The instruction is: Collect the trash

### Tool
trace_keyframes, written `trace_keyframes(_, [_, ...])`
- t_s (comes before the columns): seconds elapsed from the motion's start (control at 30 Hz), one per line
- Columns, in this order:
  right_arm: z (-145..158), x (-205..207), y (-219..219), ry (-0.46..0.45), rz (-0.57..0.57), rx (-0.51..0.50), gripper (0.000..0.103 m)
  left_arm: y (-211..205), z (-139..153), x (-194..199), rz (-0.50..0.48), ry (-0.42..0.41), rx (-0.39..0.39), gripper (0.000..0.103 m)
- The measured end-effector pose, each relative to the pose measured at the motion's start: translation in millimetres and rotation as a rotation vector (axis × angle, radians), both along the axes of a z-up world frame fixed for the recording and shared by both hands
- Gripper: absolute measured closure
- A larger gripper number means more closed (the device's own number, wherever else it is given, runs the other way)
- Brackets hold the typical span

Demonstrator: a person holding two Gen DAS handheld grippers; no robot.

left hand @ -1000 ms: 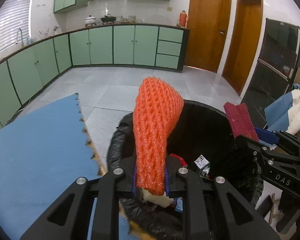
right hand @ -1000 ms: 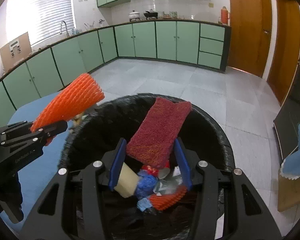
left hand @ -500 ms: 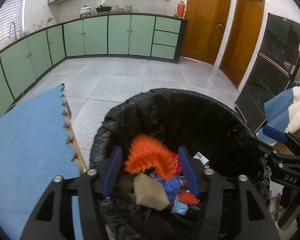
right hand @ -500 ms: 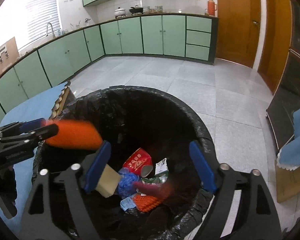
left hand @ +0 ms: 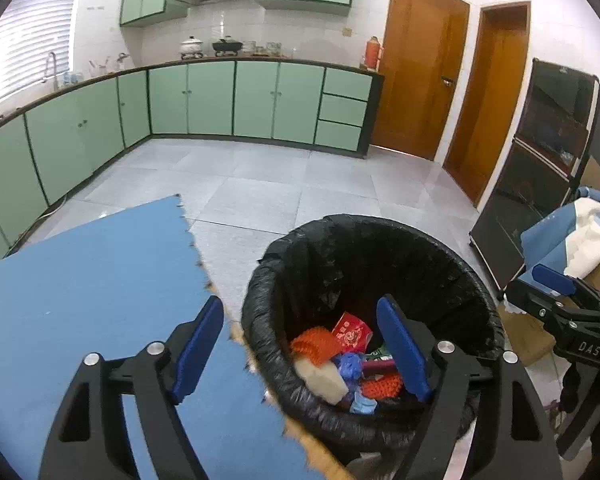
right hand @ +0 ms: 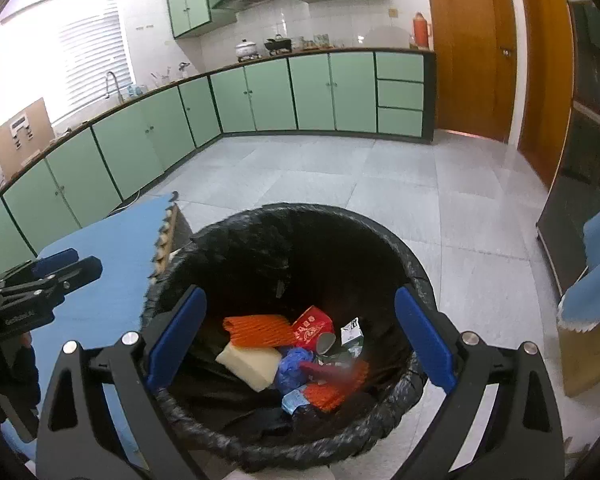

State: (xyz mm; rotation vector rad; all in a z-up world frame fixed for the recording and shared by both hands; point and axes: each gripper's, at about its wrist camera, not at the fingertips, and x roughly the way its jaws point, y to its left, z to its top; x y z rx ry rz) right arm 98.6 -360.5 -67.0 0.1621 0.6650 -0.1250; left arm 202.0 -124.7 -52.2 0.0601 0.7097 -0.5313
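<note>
A bin lined with a black bag (left hand: 352, 240) (right hand: 416, 276) stands on the floor beside the blue mat. Inside lie an orange foam net (left hand: 314, 344) (right hand: 256, 330), a dark red scouring pad (right hand: 320, 370), a yellow sponge (right hand: 250, 362), a red packet (right hand: 312, 326) and other scraps. My left gripper (left hand: 300, 346) is open and empty, over the bin's left rim. My right gripper (right hand: 300, 340) is open and empty, above the bin's mouth. Each gripper shows at the edge of the other's view.
A blue foam mat (left hand: 80, 288) covers the table left of the bin. Green kitchen cabinets (left hand: 236, 100) line the far walls. A dark cabinet (left hand: 540, 184) and blue and white cloth (left hand: 580, 232) are on the right. Grey tiled floor lies beyond.
Both grippers opened. The orange net fell from the left gripper and the red pad from the right gripper into the bin. Both grippers then drew back a little.
</note>
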Motion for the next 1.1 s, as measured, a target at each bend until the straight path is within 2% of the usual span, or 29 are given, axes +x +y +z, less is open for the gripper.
trace_keyframes(0.3, [48.5, -30.5, 38.9, -0.060, 0.051, 0.010, 0.006, 53.2, 42.3, -41.8, 0.104, -0.047, 0.015, 0.015])
trace_keyframes(0.6, [87.8, -56.3, 92.8, -0.106, 0.137, -0.033, 0.005, 84.9, 78.4, -80.7, 0.144, -0.106, 0.010, 0.010])
trace_keyframes(0.87, [106.8, -75.1, 107.1, -0.143, 0.140, -0.023, 0.005, 98.7, 95.7, -104.8, 0.164, -0.157, 0.008, 0.006])
trace_keyframes(1.1, [108.8, -84.4, 114.4, -0.155, 0.141, -0.044, 0.005, 102.0, 100.5, -118.0, 0.171, -0.183, 0.000, 0.006])
